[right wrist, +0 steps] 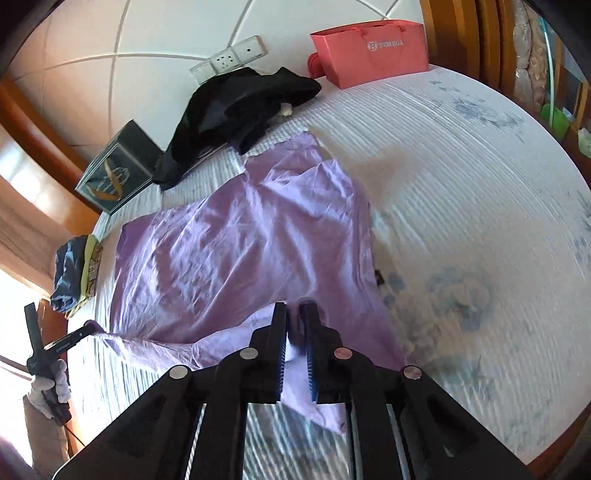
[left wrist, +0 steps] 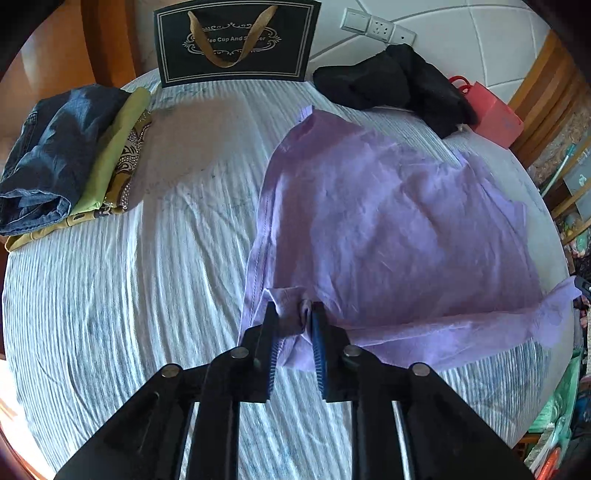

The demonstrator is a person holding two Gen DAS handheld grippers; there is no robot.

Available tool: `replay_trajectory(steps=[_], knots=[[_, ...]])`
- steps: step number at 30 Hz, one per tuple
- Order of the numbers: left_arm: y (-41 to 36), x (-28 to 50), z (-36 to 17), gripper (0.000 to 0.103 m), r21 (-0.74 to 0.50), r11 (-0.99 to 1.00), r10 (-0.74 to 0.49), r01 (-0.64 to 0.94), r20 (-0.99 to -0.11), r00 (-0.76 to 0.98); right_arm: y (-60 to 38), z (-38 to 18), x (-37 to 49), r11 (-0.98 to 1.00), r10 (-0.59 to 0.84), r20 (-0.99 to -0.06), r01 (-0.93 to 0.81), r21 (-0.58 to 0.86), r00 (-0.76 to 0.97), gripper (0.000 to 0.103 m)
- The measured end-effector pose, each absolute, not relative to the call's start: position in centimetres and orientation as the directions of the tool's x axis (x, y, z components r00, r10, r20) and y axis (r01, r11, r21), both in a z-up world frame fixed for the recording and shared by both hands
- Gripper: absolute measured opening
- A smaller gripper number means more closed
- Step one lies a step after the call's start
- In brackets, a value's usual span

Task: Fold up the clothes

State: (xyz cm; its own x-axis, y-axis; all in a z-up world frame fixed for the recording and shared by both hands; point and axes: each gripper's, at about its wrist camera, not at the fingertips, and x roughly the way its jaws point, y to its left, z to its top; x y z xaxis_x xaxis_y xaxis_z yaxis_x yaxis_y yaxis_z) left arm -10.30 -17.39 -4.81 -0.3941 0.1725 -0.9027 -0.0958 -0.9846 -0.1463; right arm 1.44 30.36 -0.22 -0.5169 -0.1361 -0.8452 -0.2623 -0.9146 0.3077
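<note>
Two corners pinched — lilac garment (left wrist: 388,229) lies creased, near edge lifted.

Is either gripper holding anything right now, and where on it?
Both hold the purple garment by its near edge: the left gripper pinches one bunched corner, the right gripper the other.

One purple garment (left wrist: 388,221) lies spread on the one bed (left wrist: 129,295); one black garment (left wrist: 391,85) lies crumpled near the headboard; three folded items make one stack (left wrist: 74,162): a denim piece, a light green piece, a patterned olive piece; two paper bags stand at the head, one black gift bag (left wrist: 236,40), one pink shopping bag (right wrist: 369,51); one bank of wall sockets (left wrist: 376,26); two grippers, the left gripper (left wrist: 293,314) and the right gripper (right wrist: 295,314).
</note>
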Motion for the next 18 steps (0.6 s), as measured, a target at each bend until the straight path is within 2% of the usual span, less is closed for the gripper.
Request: replay_trajectory(steps=[3, 5, 16, 18], knots=[[-18.9, -10.8, -3.5, 0.041, -0.163, -0.986, 0.161, -0.036, -0.876, -0.454, 31.8, -0.1, 0.8, -0.926, -0.089, -0.848, -0.27, 0.263, -0.523, 0.024], [-19.7, -10.1, -3.1, 0.045, -0.165, -0.986, 0.156, -0.024, -0.865, -0.477, 31.9, -0.5, 2.0, -0.937, -0.106, -0.851, -0.234, 0.259, -0.515, 0.026], [-17.9, -6.5, -8.7, 0.047, -0.029, -0.995, 0.066, -0.095, -0.906, -0.418, 31.1, -5.5, 8.6, -0.974, -0.153, -0.902, -0.094, 0.208, -0.404, 0.027], [-16.9, -6.8, -9.2, 0.047, 0.018, -0.994, 0.032, -0.11, -0.9, -0.435, 30.8, -5.8, 8.7, -0.981, -0.152, -0.905, -0.05, 0.186, -0.397, 0.038]])
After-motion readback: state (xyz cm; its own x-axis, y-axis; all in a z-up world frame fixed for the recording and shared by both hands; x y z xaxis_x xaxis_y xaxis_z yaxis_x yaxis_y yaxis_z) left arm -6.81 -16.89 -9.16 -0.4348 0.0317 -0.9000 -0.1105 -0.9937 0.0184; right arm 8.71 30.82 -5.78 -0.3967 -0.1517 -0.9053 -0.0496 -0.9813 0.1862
